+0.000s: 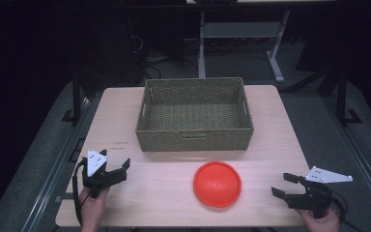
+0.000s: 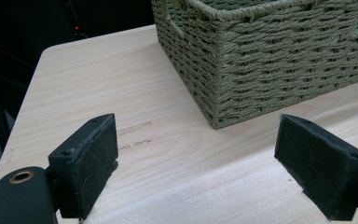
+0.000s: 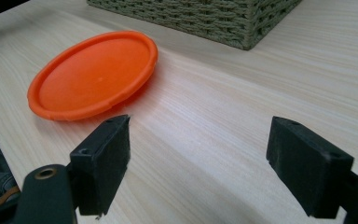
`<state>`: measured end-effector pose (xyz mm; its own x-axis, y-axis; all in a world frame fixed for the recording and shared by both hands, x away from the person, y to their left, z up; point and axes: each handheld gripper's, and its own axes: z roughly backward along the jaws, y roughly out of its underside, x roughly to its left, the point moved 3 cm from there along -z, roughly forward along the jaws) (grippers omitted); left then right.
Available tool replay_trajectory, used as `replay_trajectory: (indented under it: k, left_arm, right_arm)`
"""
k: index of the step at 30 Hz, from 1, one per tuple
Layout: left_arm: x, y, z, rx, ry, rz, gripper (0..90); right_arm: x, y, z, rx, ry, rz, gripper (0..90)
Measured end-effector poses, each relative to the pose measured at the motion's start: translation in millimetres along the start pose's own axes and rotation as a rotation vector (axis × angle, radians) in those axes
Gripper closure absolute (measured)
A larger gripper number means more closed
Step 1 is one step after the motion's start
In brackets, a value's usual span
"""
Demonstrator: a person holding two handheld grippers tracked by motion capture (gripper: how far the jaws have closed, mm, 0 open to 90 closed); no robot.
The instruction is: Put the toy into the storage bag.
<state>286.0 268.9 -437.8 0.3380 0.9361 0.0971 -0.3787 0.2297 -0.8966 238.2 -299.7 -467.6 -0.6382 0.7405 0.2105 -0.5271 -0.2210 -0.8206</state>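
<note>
Dim room, grey floor [image 1: 314, 116], perhaps a white desk frame [image 1: 275, 63] behind.

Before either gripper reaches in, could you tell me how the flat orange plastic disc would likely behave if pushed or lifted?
The flat orange plastic disc looks thin and moulded, so probably light and stiff. It lies flat on the smooth wooden table, so a push would likely slide it, not roll it. Its low rim may be hard to pinch.

One orange plate [image 1: 217, 184], one woven basket [image 1: 194, 140], two claws, apparently nothing else on one table [image 1: 280, 145].
</note>
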Motion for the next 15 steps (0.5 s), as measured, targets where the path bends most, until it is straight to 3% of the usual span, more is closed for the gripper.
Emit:
replay_trajectory:
  k: [5,15]
  left_arm:
    - [1.4,1.3,0.8,0.004,-0.005,0.009,12.8]
    - [3.1,1.2,1.3,-0.004,-0.005,0.017,12.8]
  right_arm:
    - [2.3,-6.8,-4.9,0.003,-0.016,0.011,20.6]
    - [15.2,-29.6,-20.4,0.065,-0.058,0.031,19.6]
